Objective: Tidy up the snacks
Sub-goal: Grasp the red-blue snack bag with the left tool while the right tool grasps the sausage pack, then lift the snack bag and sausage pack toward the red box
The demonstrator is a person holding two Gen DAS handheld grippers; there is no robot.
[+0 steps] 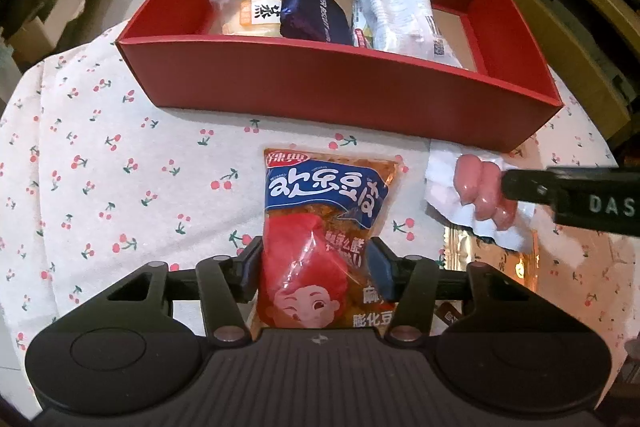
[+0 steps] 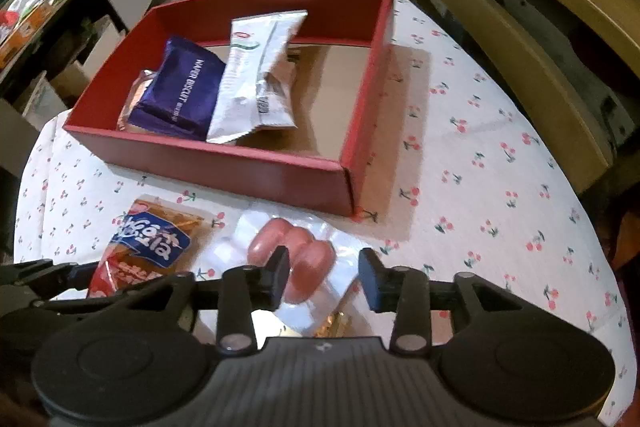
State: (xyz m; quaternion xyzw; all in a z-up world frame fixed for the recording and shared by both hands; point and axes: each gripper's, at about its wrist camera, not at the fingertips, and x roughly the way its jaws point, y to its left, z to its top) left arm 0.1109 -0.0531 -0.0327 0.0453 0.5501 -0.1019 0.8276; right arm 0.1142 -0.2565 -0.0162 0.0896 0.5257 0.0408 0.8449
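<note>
On a round table (image 2: 500,163) under a cherry-print cloth, the left gripper (image 1: 316,263) pinches one orange-and-blue snack pouch (image 1: 320,227) between its two blue pads, the pouch lying flat on the cloth in front of a red box (image 1: 320,83). The pouch carries large white stylised lettering on a blue band and a red-haired cartoon face; the small Chinese print lower down is only partly legible. To the right, the right gripper (image 2: 324,277) stands spread over one clear pack of pink sausages (image 2: 296,259), three links counted from the right wrist view, its left pad touching the links and its right pad apart from them. A gold-edged packet (image 1: 496,259) lies partly hidden beneath that pack. One black finger in the left wrist view reads "DAS", the rest cut off. Inside the box sit three wrapped snacks visible in both views: one dark blue packet (image 2: 180,87) lettered "WAFER BISCUIT", one white-and-silver packet (image 2: 256,75) leaning against it, and one clear-wrapped pastry (image 1: 248,17) with a black-on-white Chinese label. A fourth small packet behind the silver one cannot be made out.
</note>
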